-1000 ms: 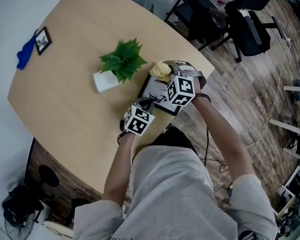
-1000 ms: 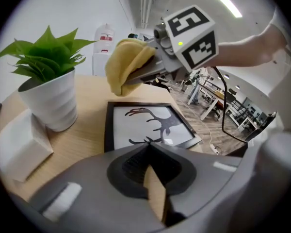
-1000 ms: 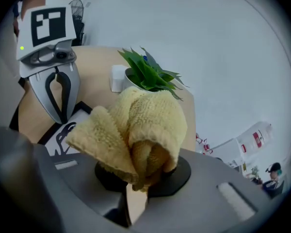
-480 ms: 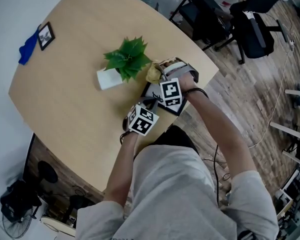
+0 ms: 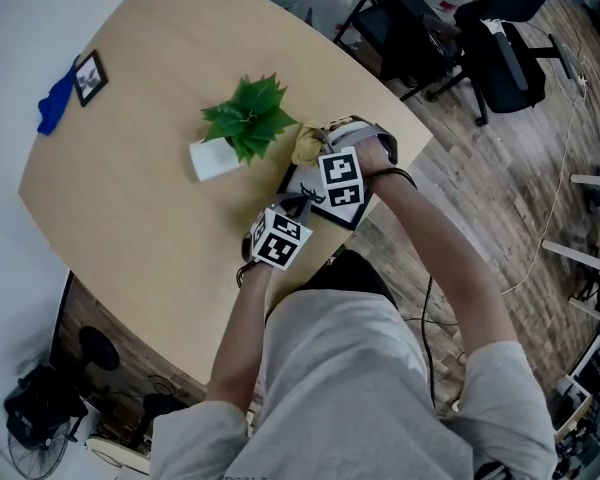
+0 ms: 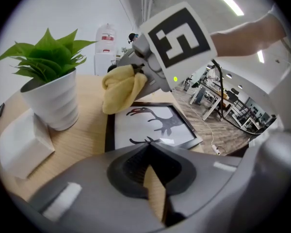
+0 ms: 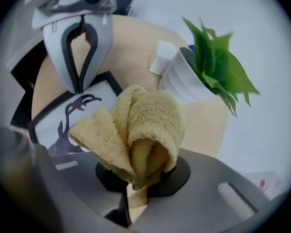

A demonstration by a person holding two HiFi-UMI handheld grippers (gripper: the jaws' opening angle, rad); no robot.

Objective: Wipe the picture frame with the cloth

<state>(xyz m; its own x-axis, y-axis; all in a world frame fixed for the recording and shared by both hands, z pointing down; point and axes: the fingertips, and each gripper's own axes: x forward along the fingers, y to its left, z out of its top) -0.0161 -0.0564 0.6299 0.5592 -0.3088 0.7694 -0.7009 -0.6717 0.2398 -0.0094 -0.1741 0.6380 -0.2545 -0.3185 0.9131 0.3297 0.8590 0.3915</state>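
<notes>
1. Yellow cloth [image 5: 307,143] first, from the head view: it's bunched up at the tip of the right gripper [image 5: 318,150], right over the far end of the picture frame [image 5: 302,182]. The frame lies flat on the wooden table [image 5: 130,198], pretty much at the edge closest to the person. The left gripper [image 5: 298,208] sits at the frame's near side. A potted plant [image 5: 242,120] stands just beside the frame. Well away at the table's far corner there's a small second frame [image 5: 88,78] with a blue cloth [image 5: 50,105] next to it.

2. Left gripper view: this gripper's [image 6: 148,145] jaws are closed, tips together right at the frame's [image 6: 150,127] near edge. Can't honestly tell if they're pinching that edge or just resting against it. The frame holds a black deer-style drawing on white. Across it, the right gripper [image 6: 136,75] comes in from above with the cloth [image 6: 122,87] hanging down, its lower end at the frame's far left corner. The plant's ribbed white pot [image 6: 53,101] stands left of the frame.

3. Right gripper view: jaws of the right gripper [image 7: 138,171] clamped tight on the cloth [image 7: 140,125], which sticks out in thick folds. Under it is the frame [image 7: 63,123], with the left gripper [image 7: 80,89] tip-down on its border. The plant [image 7: 218,67] is off to the right.
</notes>
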